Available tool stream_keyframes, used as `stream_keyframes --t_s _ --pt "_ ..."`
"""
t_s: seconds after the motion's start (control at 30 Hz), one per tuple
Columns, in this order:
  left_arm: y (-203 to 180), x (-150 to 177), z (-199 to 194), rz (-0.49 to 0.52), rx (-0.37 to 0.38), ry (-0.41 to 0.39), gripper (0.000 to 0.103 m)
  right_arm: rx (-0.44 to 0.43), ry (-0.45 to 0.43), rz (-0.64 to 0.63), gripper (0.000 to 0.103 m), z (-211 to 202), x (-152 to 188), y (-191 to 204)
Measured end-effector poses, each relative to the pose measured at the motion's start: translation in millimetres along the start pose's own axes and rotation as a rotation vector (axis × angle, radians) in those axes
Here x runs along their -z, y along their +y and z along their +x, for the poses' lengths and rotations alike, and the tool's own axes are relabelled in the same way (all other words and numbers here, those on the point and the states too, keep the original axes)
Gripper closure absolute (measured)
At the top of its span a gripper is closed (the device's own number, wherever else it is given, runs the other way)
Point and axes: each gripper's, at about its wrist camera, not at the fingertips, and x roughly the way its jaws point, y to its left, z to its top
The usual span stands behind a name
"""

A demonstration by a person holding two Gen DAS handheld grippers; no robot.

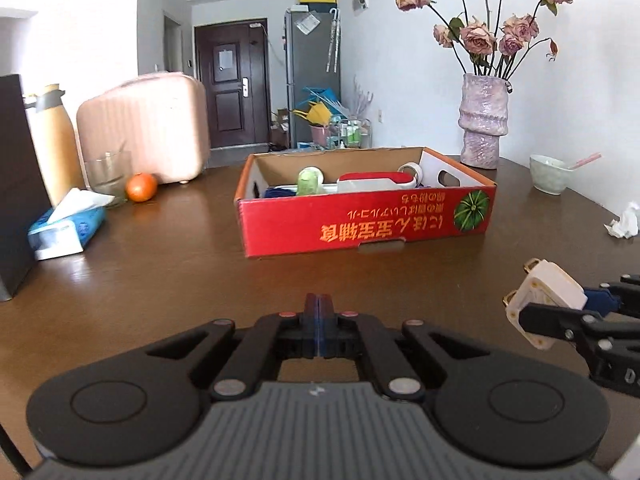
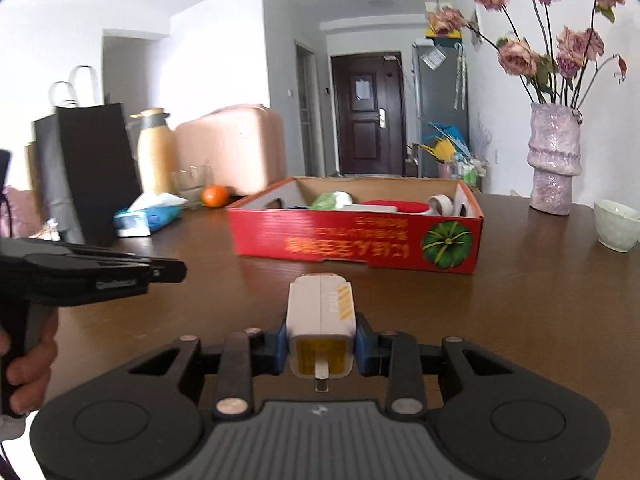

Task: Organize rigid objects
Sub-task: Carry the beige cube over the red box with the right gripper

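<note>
A red cardboard box (image 1: 360,224) stands open on the brown table; it also shows in the right wrist view (image 2: 360,246). Inside lie a green-white bottle (image 1: 309,181), a red-and-white flat object (image 1: 370,182) and a tape roll (image 1: 412,171). My left gripper (image 1: 319,320) is shut and empty, above the table in front of the box. My right gripper (image 2: 321,344) is shut on a white charger plug (image 2: 321,316), held above the table short of the box; the plug also shows in the left wrist view (image 1: 542,304), at right.
A purple vase (image 1: 482,120) of dried roses and a pale bowl (image 1: 550,178) stand right of the box. A tissue pack (image 1: 66,228), an orange (image 1: 141,187), a glass (image 1: 107,176), a thermos (image 1: 50,136), a pink case (image 1: 148,120) and a black bag (image 2: 88,168) stand left. Crumpled tissue (image 1: 624,222) lies far right.
</note>
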Motion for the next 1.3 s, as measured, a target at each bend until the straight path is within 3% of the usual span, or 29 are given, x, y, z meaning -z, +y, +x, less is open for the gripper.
stream_keyframes --t_s 0.23,0.63,0.83,1.1,1.3 --pt "-4 30 -47 -0.020 -0.015 -0.029 0.102 0.020 -0.063 -0.019 0.072 -46 31 32" --pt "4 35 -79 -0.029 -0.014 -0.090 0.102 0.068 -0.139 -0.027 0.072 -80 26 36" --pt "18 20 -67 -0.045 -0.039 -0.114 0.102 0.084 -0.186 -0.024 0.072 -74 9 28" --pt "31 -20 -41 -0.055 -0.032 -0.202 0.102 0.085 -0.252 -0.043 0.072 -40 -36 6" --pt "34 -54 -12 -0.034 0.006 -0.231 0.102 0.037 -0.210 0.001 0.072 15 -68 -25"
